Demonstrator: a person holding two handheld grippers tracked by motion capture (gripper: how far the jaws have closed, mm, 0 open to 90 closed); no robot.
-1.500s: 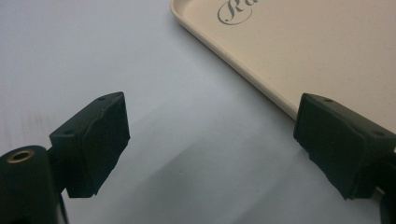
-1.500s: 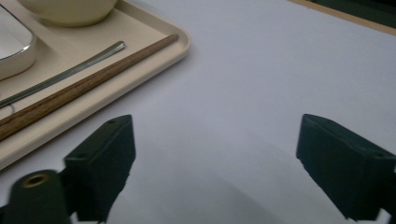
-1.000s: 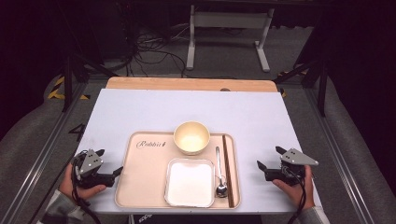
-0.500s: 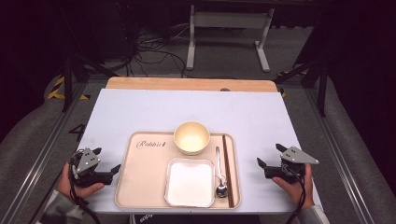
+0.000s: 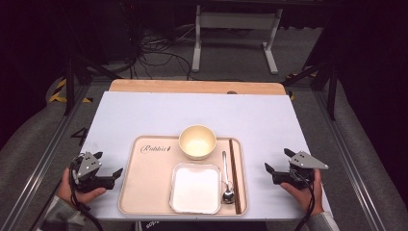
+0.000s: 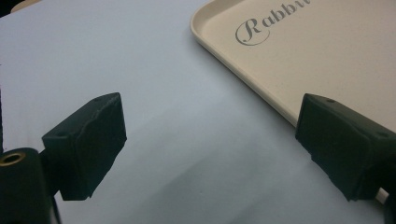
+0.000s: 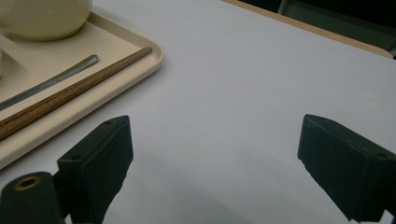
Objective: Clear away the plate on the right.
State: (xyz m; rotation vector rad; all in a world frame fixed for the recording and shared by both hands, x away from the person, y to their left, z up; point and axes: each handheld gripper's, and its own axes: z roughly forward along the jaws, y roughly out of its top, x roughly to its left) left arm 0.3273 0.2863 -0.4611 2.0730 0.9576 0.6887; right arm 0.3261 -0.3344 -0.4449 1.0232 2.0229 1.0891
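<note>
High view: the beige rectangular plastic tray (image 5: pixel 144 192) lies at the near middle of the pale grey table (image 5: pixel 144 115), with the left gripper (image 5: pixel 111 174) just off its left edge and the right gripper (image 5: pixel 275 168) a little apart from its right edge. Both sit low over the tabletop, each with its jaws spread wide and nothing between them. Nothing looks handled yet: the cream round bowl (image 5: pixel 197 141) stands at the tray's far edge, the white square dish (image 5: pixel 195 187) at its near edge, and the metal spoon (image 5: pixel 226 179) and dark wooden chopsticks (image 5: pixel 234 175) lie side by side along the right side. Judging by the two grippers flanking it, the work in hand is taking hold of the tray by its two short sides, and all of that is left to do. The tray's long axis runs left to right across the table; its printed script reads from the near side. Spoon and chopsticks point near to far, the spoon's bowl at the near end.
</note>
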